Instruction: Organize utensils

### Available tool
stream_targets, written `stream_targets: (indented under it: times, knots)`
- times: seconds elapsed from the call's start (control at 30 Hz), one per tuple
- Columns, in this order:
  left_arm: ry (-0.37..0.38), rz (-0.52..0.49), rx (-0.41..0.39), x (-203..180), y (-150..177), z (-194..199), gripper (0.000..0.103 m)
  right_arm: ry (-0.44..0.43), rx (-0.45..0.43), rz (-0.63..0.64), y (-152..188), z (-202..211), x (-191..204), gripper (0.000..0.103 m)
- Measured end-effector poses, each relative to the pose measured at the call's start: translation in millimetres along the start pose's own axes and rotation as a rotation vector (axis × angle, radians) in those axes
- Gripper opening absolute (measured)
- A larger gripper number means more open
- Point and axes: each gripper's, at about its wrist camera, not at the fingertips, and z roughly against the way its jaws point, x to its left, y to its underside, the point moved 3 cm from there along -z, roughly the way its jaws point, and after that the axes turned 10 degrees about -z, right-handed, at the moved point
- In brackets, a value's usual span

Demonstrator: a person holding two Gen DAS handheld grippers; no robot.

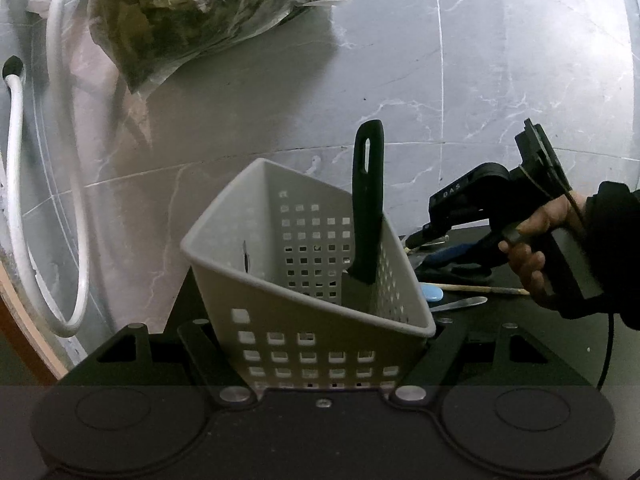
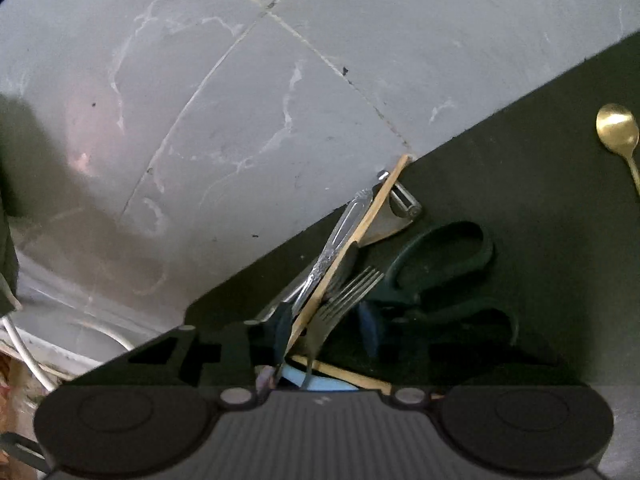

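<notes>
Lying between the right gripper's (image 2: 320,344) jaws, fork (image 2: 344,296) atop pile.

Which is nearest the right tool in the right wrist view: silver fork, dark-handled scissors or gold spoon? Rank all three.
1. Silver fork: centre, just ahead of the tool.
2. Dark-handled scissors: right of the fork, farther along the dark mat.
3. Gold spoon: far right edge.

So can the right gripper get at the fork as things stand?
Probably yes: the right gripper sits right over the pile, and the fork lies on top between its fingers. A wooden chopstick crosses beside it and may get pinched along.
</notes>
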Motion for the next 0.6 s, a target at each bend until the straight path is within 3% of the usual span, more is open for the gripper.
stream_targets:
  times: [0.13, 0.2, 0.27, 0.5, 0.6]
  knots:
    - [0.008, 0.002, 0.001, 2.6, -0.2, -0.5, 0.077, -0.051, 0.001, -0.083, -0.6, -7.9, -13.7, 0.038]
    - [0.012, 0.003, 0.003, 3.2, -0.6, -0.9, 0.077, -0.037, 0.000, -0.075, 0.7, -9.9, -15.7, 0.018]
    - [0.015, 0.000, 0.001, 3.5, -1.0, -1.0, 0.077, -0.049, 0.006, -0.081, 1.9, -11.6, -18.2, 0.012]
    - [0.029, 0.005, -0.006, 7.1, 1.0, -1.5, 0.077, -0.114, -0.029, -0.113, 10.5, 5.8, -27.3, 0.007]
    - [0.036, 0.001, -0.011, 7.9, 1.9, -2.1, 0.077, -0.141, -0.062, -0.080, 18.4, 31.5, -25.1, 0.005]
